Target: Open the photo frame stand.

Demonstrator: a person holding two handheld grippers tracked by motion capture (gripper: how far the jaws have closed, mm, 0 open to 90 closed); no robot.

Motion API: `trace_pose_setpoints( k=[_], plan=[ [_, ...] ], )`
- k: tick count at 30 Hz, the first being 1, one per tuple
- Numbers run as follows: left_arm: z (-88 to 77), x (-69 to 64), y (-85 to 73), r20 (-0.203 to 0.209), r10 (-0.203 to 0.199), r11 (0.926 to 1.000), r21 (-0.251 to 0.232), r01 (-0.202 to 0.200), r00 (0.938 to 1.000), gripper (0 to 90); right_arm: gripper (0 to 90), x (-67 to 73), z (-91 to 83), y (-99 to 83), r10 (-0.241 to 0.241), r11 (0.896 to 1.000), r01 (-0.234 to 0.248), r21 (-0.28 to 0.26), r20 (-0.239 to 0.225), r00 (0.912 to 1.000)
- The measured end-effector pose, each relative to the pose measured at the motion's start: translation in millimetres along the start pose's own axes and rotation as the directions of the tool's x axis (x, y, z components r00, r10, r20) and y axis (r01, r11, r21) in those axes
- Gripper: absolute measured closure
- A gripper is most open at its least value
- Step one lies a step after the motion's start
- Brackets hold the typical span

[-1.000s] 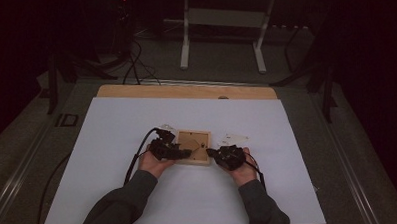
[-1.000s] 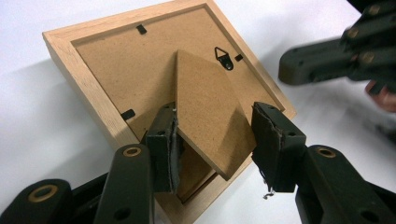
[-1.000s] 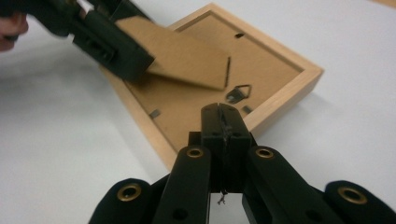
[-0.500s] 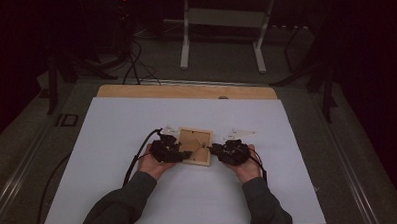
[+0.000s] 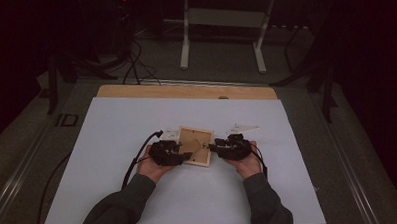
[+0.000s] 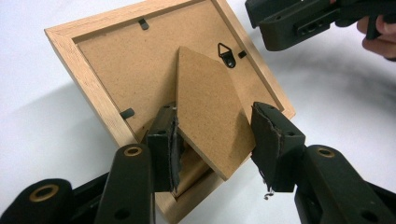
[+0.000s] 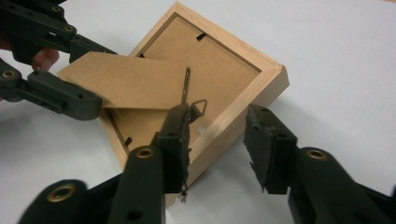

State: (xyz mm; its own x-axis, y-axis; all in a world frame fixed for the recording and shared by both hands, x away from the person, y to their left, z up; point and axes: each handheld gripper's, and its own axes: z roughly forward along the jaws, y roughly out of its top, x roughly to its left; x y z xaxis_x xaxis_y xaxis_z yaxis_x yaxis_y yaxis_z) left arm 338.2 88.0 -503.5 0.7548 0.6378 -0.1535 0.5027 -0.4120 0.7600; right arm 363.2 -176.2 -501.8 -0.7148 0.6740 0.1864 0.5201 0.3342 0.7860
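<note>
A wooden picture frame (image 5: 195,145) lies face down on the white table (image 5: 112,130), at its middle, turned so its corners point like a diamond. Its fibreboard easel stand (image 6: 210,116) is swung up off the backing. The left gripper (image 6: 215,142), at the frame's 9 o'clock in the high view, has its jaws wide around the stand's free end; the left pad seems to touch the stand's edge, though a sliver of gap shows at the right pad, so a firm hold is uncertain. The right gripper (image 7: 217,140), at the frame's 3 o'clock, has just been opening its jaws; they straddle the frame's near rail without pressing it, one pad beside the triangular hanger (image 7: 200,108).
</note>
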Motion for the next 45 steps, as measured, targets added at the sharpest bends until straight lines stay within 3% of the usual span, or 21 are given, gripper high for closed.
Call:
trace_pose_setpoints(
  k=[9, 15, 19, 24, 31, 36, 40, 45],
  plan=[
    [-2.5, -5.3, -6.2, -0.023, 0.038, 0.9987, -0.032, -0.038, 0.9990, 55.2, 40.9, -2.8, 3.5, 5.9, 0.017, 1.000, -0.017, 0.008, 0.004, 0.9998],
    [-3.6, -9.0, -10.3, -0.035, 0.055, 0.9965, -0.062, -0.057, 0.9979, 55.2, 35.3, -5.7, 8.4, 7.1, 0.043, 0.999, -0.043, 0.017, -0.004, 0.9991],
    [-5.1, -11.1, -13.5, -0.044, 0.076, 0.9937, -0.079, -0.080, 0.9961, 55.1, 35.3, -10.3, 10.1, 7.1, 0.077, 0.997, -0.076, 0.018, -0.014, 0.9970],
    [-6.8, -13.0, -15.7, -0.050, 0.108, 0.9890, -0.096, -0.112, 0.9929, 55.1, 37.2, -14.8, 13.5, 7.1, 0.114, 0.993, -0.113, 0.013, -0.072, 0.9909],
    [-9.0, -14.2, -15.9, -0.032, 0.130, 0.9834, -0.123, -0.133, 0.9909, 55.2, 40.4, -16.1, 19.9, 8.3, 0.151, 0.989, -0.150, 0.013, -0.115, 0.9818],
    [-9.0, -15.4, -15.8, -0.034, 0.143, 0.9814, -0.125, -0.146, 0.9892, 55.4, 42.1, -12.4, 19.7, 8.5, 0.135, 0.991, -0.134, 0.018, -0.099, 0.9859],
    [-7.2, -16.4, -15.8, -0.064, 0.162, 0.9797, -0.110, -0.168, 0.9848, 55.8, 46.9, -11.2, 15.3, 9.8, 0.124, 0.992, -0.126, -0.010, -0.078, 0.9892],
    [-3.5, -16.1, -15.7, -0.075, 0.161, 0.9807, -0.099, -0.168, 0.9840, 57.1, 50.2, -6.9, 10.5, 12.1, 0.069, 0.997, -0.071, -0.044, -0.031, 0.9971]
  ],
)
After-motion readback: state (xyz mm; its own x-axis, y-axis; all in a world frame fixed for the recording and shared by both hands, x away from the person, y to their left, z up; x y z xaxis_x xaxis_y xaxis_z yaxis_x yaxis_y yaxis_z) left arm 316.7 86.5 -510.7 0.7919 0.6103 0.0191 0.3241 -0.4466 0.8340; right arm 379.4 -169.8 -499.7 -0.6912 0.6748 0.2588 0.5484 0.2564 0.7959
